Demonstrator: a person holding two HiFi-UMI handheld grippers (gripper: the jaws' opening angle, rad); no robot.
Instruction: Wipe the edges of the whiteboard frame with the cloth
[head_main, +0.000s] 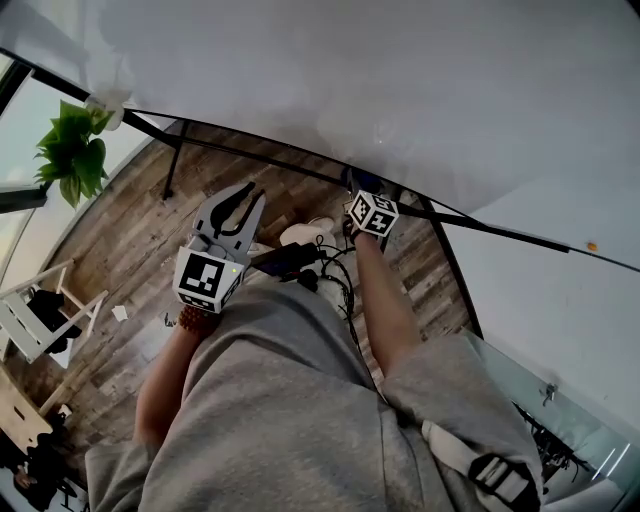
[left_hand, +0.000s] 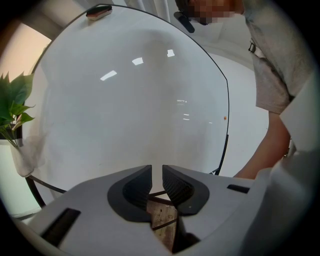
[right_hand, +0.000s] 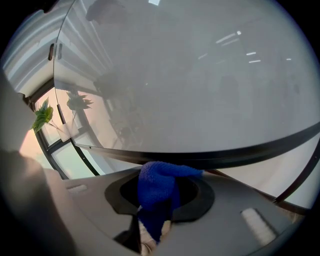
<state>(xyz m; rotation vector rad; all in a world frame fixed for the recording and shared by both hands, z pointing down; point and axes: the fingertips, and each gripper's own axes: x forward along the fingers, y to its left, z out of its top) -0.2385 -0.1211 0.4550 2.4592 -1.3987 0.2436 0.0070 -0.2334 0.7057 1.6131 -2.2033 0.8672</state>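
Right gripper (right_hand: 161, 199) is clamped on the blue cloth (right_hand: 158, 176), jaws closed onto the bunched fabric, and its tip sits right up against the black bottom edge of the whiteboard frame (right_hand: 225, 154). Left gripper (left_hand: 157, 181) hangs lower, off the frame. Its jaws are only a narrow gap apart with nothing between them, pointing at the whiteboard (left_hand: 135, 100). A green plant (head_main: 75, 150) stands off to the left, over the wooden floor (head_main: 130, 250).
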